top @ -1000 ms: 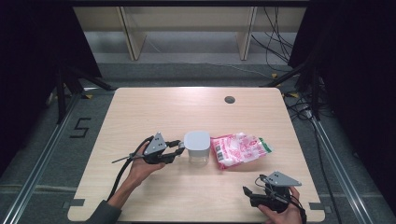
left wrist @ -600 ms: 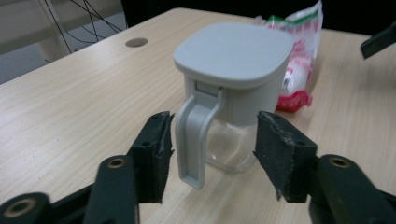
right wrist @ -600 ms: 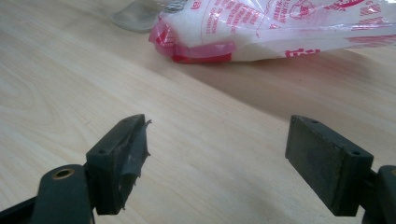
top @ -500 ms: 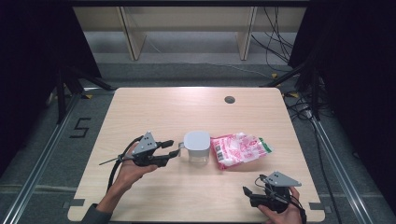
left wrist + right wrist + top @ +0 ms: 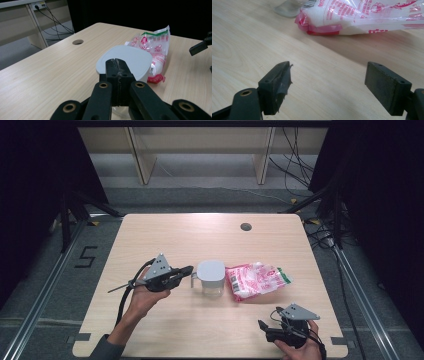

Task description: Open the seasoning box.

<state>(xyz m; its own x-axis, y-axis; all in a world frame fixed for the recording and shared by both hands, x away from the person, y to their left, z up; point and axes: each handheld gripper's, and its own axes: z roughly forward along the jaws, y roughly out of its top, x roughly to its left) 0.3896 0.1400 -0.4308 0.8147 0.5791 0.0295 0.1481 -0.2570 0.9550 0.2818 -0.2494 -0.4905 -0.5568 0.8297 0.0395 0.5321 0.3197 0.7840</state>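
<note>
The left gripper (image 5: pixel 186 270) has just closed its jaws empty beside the lidded cup (image 5: pixel 210 277), mid-bench against the pink bag (image 5: pixel 257 280), so no grasp exists yet; the right gripper (image 5: pixel 264 330) waits open.

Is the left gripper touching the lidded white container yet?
Cannot tell. In the high view the left gripper, jaws shut, ends right at the lidded white container's handle. In the left gripper view the shut jaws overlap the lid, hiding any contact or gap.
</note>
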